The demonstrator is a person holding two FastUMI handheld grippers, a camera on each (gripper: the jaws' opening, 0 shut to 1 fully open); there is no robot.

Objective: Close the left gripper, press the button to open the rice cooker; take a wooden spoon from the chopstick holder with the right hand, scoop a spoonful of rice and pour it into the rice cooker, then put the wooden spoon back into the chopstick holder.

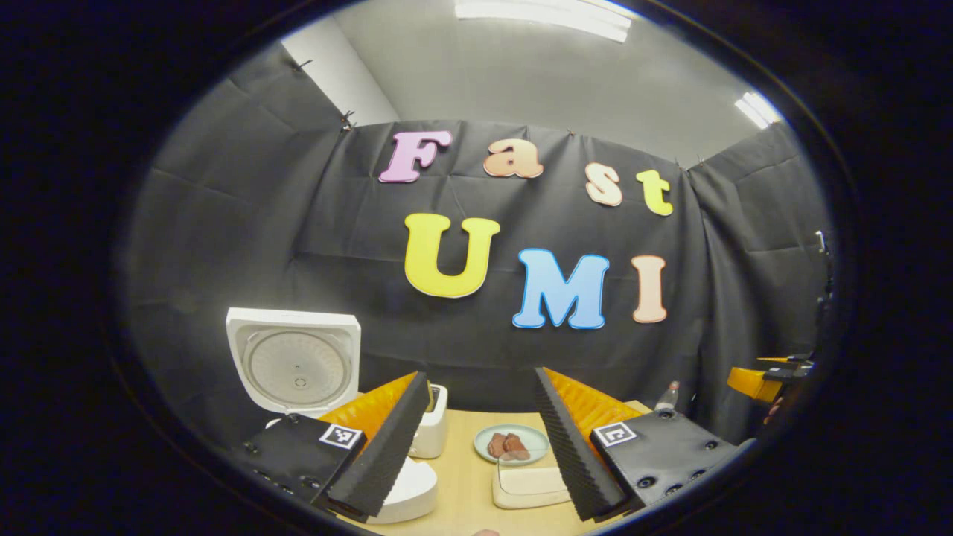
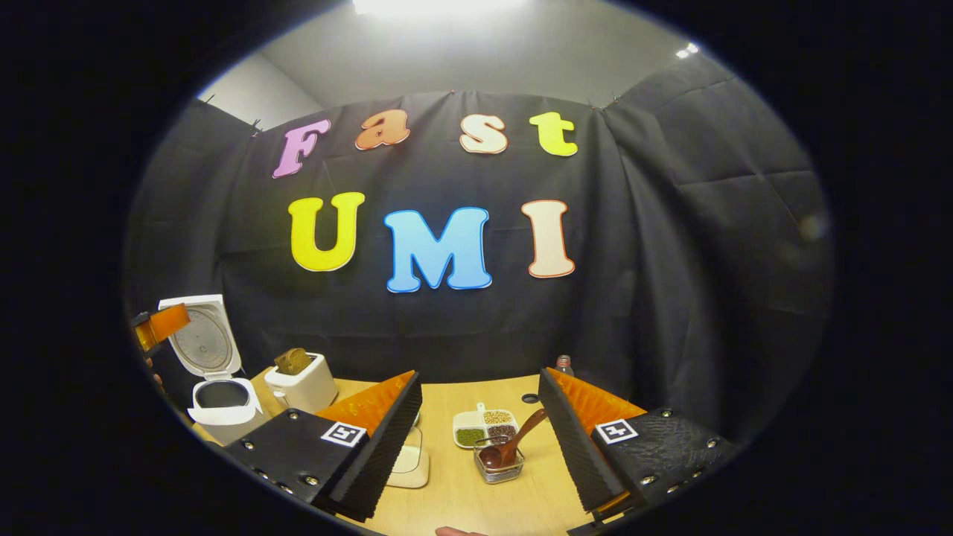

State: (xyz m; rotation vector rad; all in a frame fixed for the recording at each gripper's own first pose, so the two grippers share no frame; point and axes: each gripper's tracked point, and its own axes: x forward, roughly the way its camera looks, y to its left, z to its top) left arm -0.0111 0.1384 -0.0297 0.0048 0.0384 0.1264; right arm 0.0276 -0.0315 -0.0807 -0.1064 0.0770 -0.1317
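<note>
1. My left gripper (image 1: 480, 439) has fingers spread wide, holding nothing; rice cooker (image 1: 294, 372) at ten o'clock, lid up.
2. My right gripper (image 2: 480, 439) is equally spread, empty; wooden spoon (image 2: 514, 445) in the chopstick holder (image 2: 499, 465) at twelve.

Black cloth walls (image 2: 670, 223) enclose a light wooden table (image 2: 476, 491) beneath a grey ceiling (image 1: 536, 74) with strip lights (image 1: 543, 15).

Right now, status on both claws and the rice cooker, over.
Both claws open, empty. Rice cooker lid up. Wooden spoon sits in its holder, beside the grain tray. Path looks clear.
</note>
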